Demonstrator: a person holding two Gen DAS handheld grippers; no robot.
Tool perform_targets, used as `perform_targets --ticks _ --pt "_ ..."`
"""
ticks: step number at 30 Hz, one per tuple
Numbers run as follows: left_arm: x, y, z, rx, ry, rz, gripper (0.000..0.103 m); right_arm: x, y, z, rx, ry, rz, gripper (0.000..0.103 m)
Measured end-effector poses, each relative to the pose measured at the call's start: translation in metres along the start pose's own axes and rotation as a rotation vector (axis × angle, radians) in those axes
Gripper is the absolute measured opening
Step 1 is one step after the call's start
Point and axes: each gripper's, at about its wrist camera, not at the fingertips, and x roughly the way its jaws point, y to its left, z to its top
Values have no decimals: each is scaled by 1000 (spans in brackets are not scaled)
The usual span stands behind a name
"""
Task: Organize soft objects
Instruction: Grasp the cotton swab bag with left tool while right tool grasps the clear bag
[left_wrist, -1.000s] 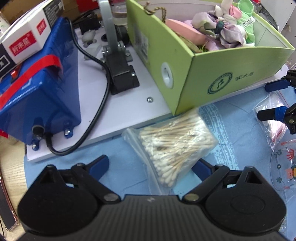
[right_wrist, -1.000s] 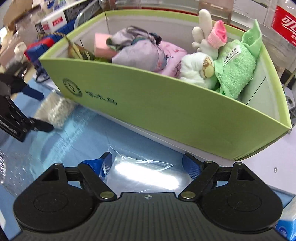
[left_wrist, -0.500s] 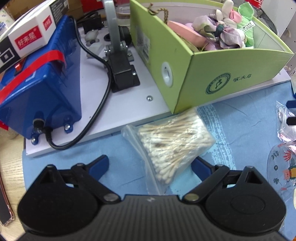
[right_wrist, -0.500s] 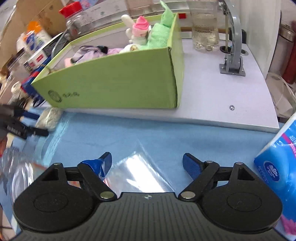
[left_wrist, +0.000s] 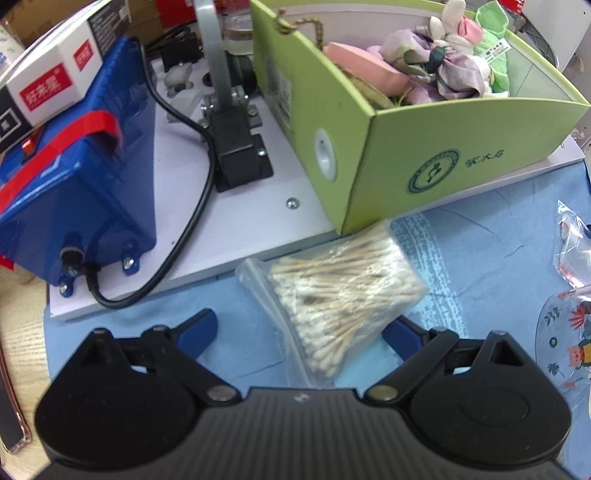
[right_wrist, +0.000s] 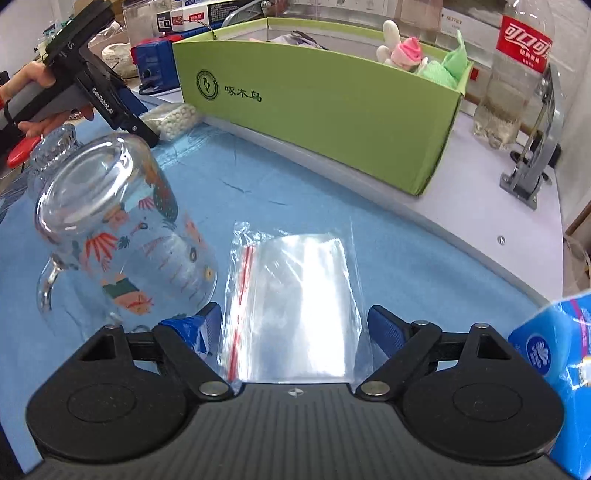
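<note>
A green cardboard box (left_wrist: 461, 144) holds soft things: purple cloth (left_wrist: 443, 66), a pink sponge (left_wrist: 362, 66), a plush toy (right_wrist: 400, 51) and a green towel (right_wrist: 443, 70). The box also shows in the right wrist view (right_wrist: 332, 110). My left gripper (left_wrist: 299, 328) is open, its fingers on either side of a bag of cotton swabs (left_wrist: 343, 291) on the blue mat. My right gripper (right_wrist: 295, 325) is open around an empty clear zip bag (right_wrist: 295, 295) lying flat on the mat.
A printed glass mug (right_wrist: 122, 236) lies on its side left of the zip bag. A blue tissue pack (right_wrist: 550, 350) sits at the right. A blue machine (left_wrist: 74, 166) with a black cable, a metal stand (left_wrist: 229, 129) and a bottle (right_wrist: 517, 74) stand on the white board.
My right gripper has pulled back and swung left, bringing the glass mug and the zip bag into view. My left gripper has barely moved over the cotton swabs.
</note>
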Motion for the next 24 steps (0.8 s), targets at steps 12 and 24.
perform_targets --ticks 12,24 --pt "3 -16 10 1 -30 -78 95 5 -2 -11 89 -106 -74 88" --pt "9 -40 23 109 -23 -46 95 4 2 -18 108 -163 -101 90"
